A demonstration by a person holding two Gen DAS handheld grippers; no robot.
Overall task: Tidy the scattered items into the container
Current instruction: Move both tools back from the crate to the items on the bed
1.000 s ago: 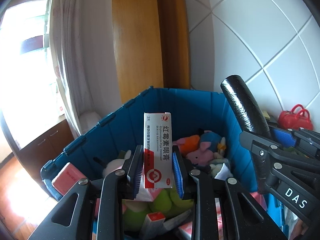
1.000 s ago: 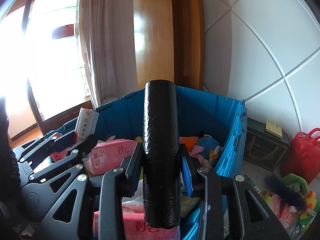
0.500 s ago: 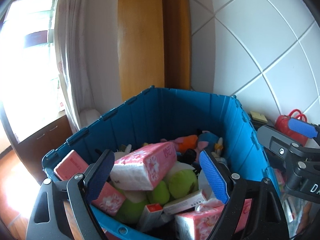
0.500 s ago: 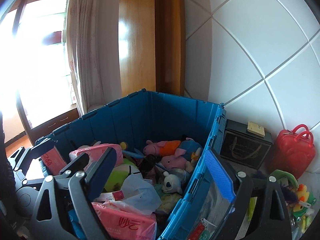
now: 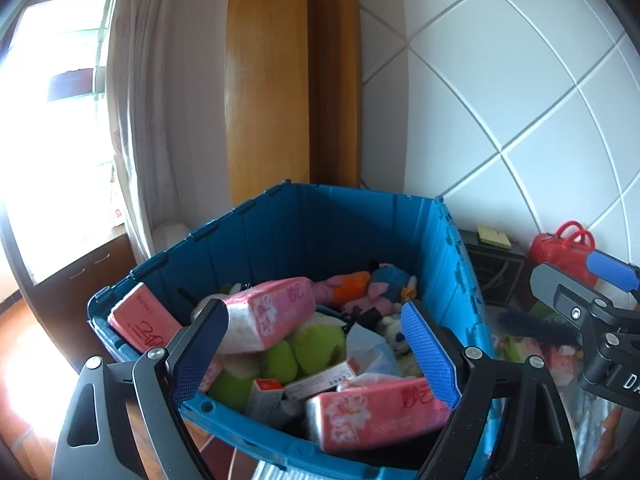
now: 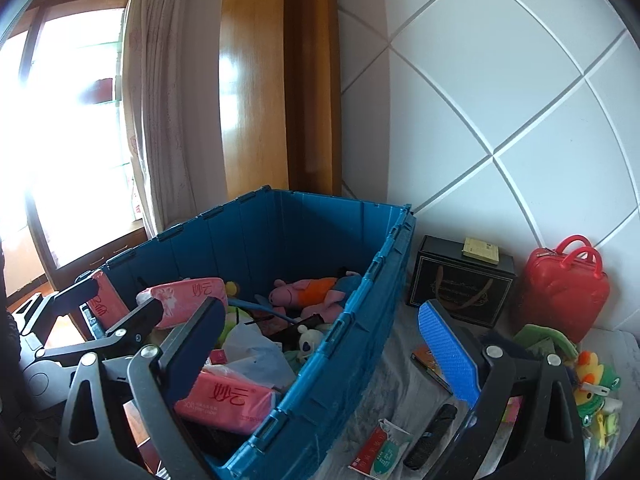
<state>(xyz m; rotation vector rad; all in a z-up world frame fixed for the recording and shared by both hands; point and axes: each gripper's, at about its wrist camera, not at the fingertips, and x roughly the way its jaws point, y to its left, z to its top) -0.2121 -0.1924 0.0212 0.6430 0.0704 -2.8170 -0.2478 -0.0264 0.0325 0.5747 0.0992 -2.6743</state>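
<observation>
A blue plastic crate (image 5: 452,264) (image 6: 360,312) holds pink tissue packs (image 5: 276,312), green plush (image 5: 316,344), pink pig plush toys (image 6: 308,292) and small boxes. My left gripper (image 5: 316,356) is open and empty above the crate's near side. My right gripper (image 6: 324,352) is open and empty over the crate's right wall. Scattered items lie on the cloth right of the crate: a red-and-white packet (image 6: 380,452), a black object (image 6: 432,436), a small flat box (image 6: 432,364) and green and yellow toys (image 6: 596,384).
A black box (image 6: 460,284) with a small yellow pad on top and a red toy suitcase (image 6: 568,288) stand against the white tiled wall. A wooden panel and a curtain are behind the crate. The left gripper's body (image 6: 80,344) shows at left.
A second ago the left gripper was shut on a white medicine box and the right on a black roll. Both have opened and drawn back; both items are out of the jaws.
</observation>
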